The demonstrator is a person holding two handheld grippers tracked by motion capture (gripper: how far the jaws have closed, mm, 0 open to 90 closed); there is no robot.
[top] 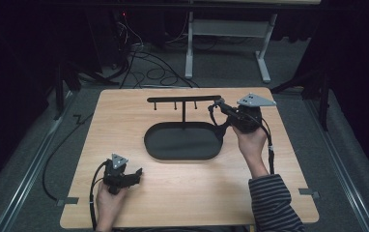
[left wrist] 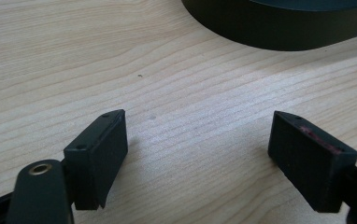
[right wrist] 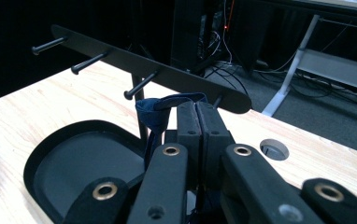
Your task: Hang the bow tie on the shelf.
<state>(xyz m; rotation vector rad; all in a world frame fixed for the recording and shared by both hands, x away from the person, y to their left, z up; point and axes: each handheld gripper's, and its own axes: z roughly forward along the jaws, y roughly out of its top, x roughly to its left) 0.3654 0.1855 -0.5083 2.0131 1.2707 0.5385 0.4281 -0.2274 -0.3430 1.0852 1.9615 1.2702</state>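
Black jaws of the right gripper (right wrist: 198,122) rise from the bottom of the right gripper view, pressed together on a dark blue strap (right wrist: 154,116); the strap loops up to the left of the jaws and drops behind them, where its lower end is hidden. What the strap belongs to cannot be made out. Just beyond stands the rack (right wrist: 148,70), a flat black bar with pegs, on a thin post that rises from the tray (right wrist: 43,163). The bar's far left end is lost against the dark background. In the high view the right gripper (top: 219,104) is held at the bar's right end, above the tray (top: 182,155), and the strap (top: 213,115) is a thin dark loop below it, too small to resolve. The right hand (top: 250,140) grips the tool; a striped sleeve (top: 272,203) is cut off at the bottom edge. The left gripper (top: 136,173) rests low on the table (top: 197,203), near the front left, well apart from the tray. In the left gripper view the left gripper (left wrist: 197,156) has its jaws spread wide over bare wood, nothing between them, with the tray wall (left wrist: 279,28) cut off at the top edge.
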